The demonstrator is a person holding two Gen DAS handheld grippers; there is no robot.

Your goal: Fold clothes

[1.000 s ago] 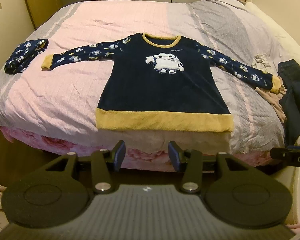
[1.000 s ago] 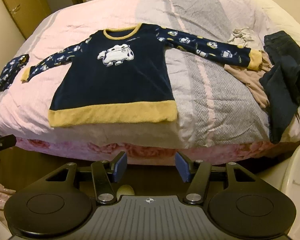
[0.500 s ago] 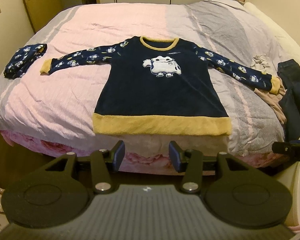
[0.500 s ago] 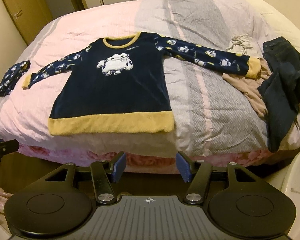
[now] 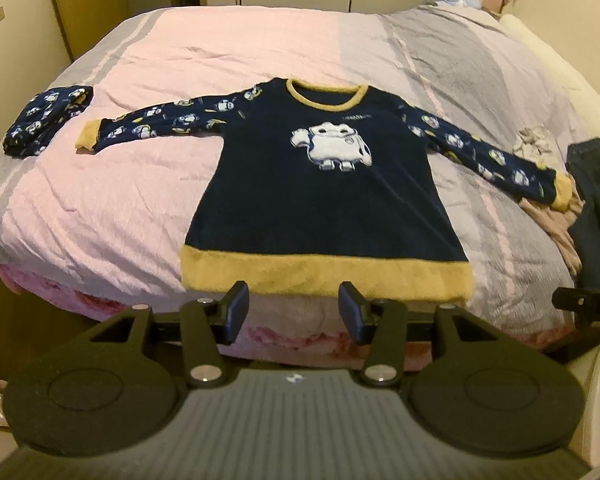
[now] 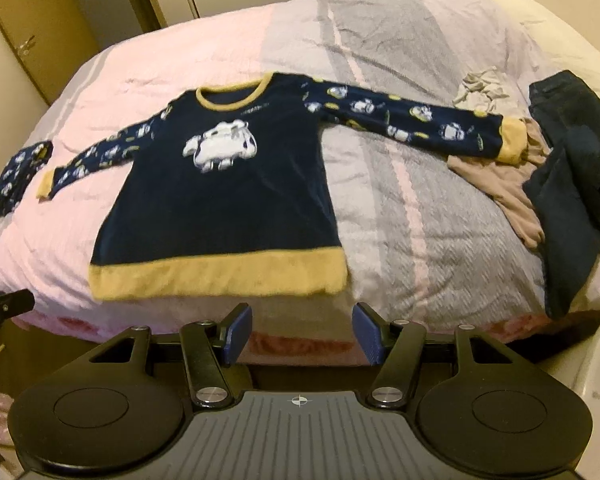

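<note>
— Left gripper [image 5: 293, 307] first: how does it sit in its own view?
— Low in the frame, fingers spread wide with nothing between them, tips just short of the bed's near edge. The navy pyjama top [image 5: 320, 200] lies flat in the centre of the frame on the pink and grey duvet [image 5: 112, 200], both sleeves stretched out, yellow hem nearest the camera

— Anything else on the bed there?
— Folded matching pyjama bottoms [image 5: 44, 120] at the left of the frame, just beyond the sleeve cuff. At the right edge, a beige garment [image 5: 556, 228] under the other cuff and dark jeans [image 5: 596, 200] beside it

— And the right wrist view?
— Right gripper [image 6: 302, 334] is likewise spread and empty, bottom centre. The top [image 6: 220, 208] sits left of centre here, slightly blurred. Its far sleeve reaches to the right, cuff resting on the beige garment [image 6: 512, 196], with the jeans [image 6: 572, 184] at the right edge and a pale crumpled cloth [image 6: 480, 88] above them. The bottoms [image 6: 18, 176] lie at the far left
</note>
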